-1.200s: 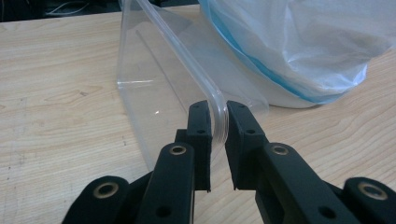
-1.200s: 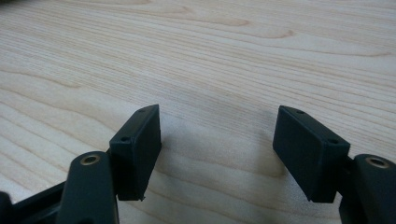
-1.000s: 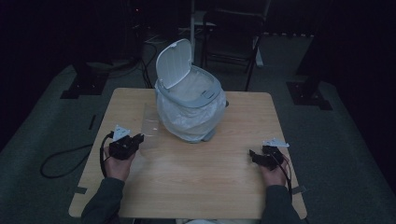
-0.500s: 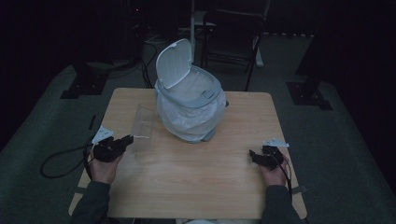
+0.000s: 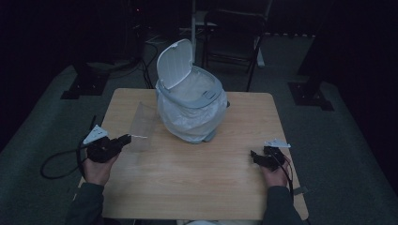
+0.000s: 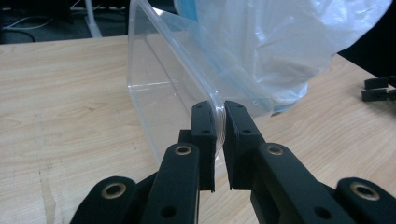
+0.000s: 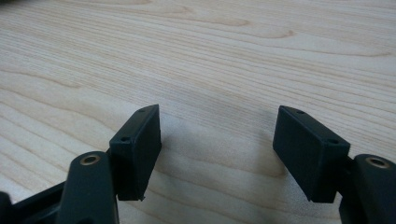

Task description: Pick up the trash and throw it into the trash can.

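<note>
1. The left gripper (image 5: 123, 139) has drawn back toward the table's left edge since a second ago, bringing the clear plastic container (image 5: 141, 125) with it, away from the bin; the right gripper (image 5: 255, 156) has stayed put near the right edge.
2. The left gripper's jaws are pinched tight on the container's thin, rounded rim (image 6: 218, 108); the container stands tipped on its side just left of the bin.
3. The right gripper's jaws are spread wide with nothing between them, over the pale wood-grain table (image 7: 233, 56).
4. One small white bin (image 5: 192, 110), flip lid raised, wears a crinkled translucent bag.
5. Count: two grippers, one container, one bin.
</note>
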